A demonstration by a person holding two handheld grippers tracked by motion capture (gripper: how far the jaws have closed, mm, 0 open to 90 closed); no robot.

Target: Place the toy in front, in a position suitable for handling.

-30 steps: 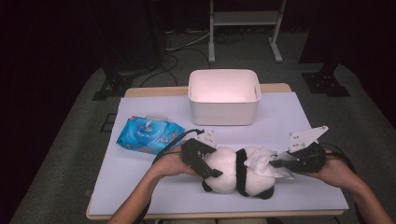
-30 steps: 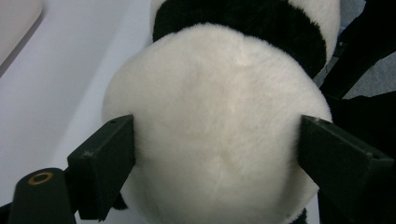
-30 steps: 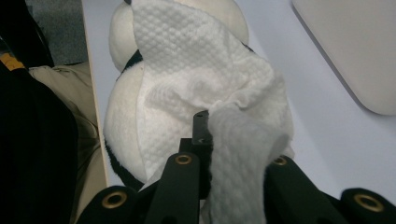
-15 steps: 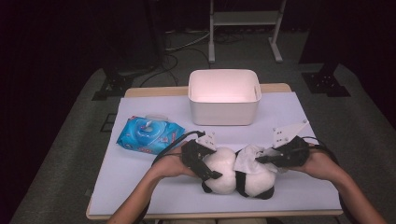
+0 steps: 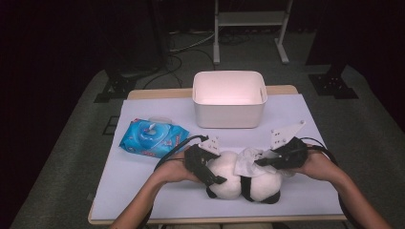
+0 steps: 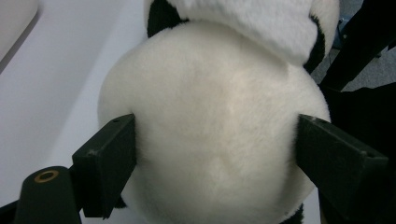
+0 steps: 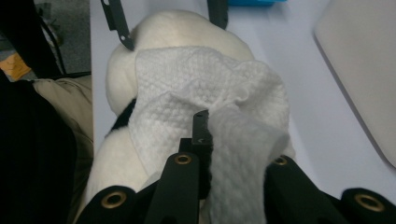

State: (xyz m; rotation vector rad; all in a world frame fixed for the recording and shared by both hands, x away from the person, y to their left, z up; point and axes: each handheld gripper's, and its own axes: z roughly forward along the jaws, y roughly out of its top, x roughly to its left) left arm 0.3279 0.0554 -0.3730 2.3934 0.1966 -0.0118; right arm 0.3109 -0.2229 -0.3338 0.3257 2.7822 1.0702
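The white bin stands at the far edge of the mat, open-topped; nothing can be seen inside it. The blue wipe pack lies near the mat's left side, well apart from the bin. The plush panda lies at the front centre of the mat, between both hands. The left gripper has its jaws spread wide and pressed against the panda's white body on both flanks, holding it. The right gripper has its jaws pinched together on a white wipe, which is draped on top of the panda. Compared with a second earlier, the right gripper and wipe have shifted left, inward over the panda; the left gripper, panda, bin and pack are unchanged in position.
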